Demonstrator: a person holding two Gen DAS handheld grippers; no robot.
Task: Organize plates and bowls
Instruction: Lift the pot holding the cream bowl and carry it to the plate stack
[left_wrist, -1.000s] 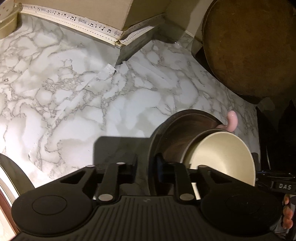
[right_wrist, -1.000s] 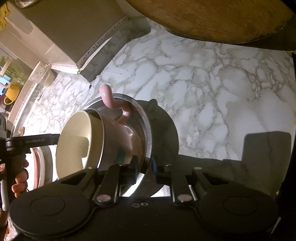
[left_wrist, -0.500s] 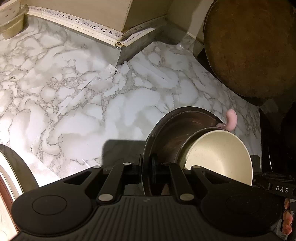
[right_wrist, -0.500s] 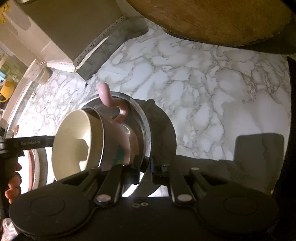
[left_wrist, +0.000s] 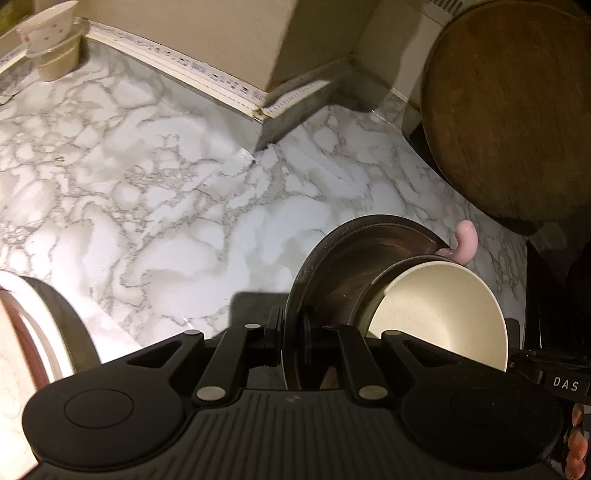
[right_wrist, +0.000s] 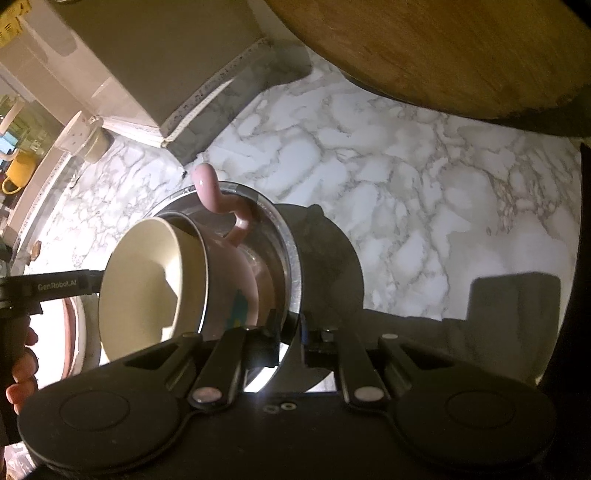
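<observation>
1. Marble-patterned counter (left_wrist: 155, 206) spreads below, with a round wooden board (left_wrist: 517, 110) at its far edge.
2. Steel bowl (right_wrist: 288, 258), tilted above the counter, is pinched at opposite rims by the left gripper (left_wrist: 293, 332) and right gripper (right_wrist: 291, 332), jaws narrow on it.
3. Pink cup (right_wrist: 236, 280), cream inside, lies in the bowl.

A cup (right_wrist: 207, 295) sits inside the metal bowl (right_wrist: 291, 266), tipped on its side. The left gripper (left_wrist: 293, 334) and right gripper (right_wrist: 291, 334) clamp the bowl's rim from opposite sides, above the tabletop (left_wrist: 166, 206). A round board (left_wrist: 517, 110) stands behind, and stacked bowls (left_wrist: 51, 48) sit at the tabletop's far corner.
</observation>
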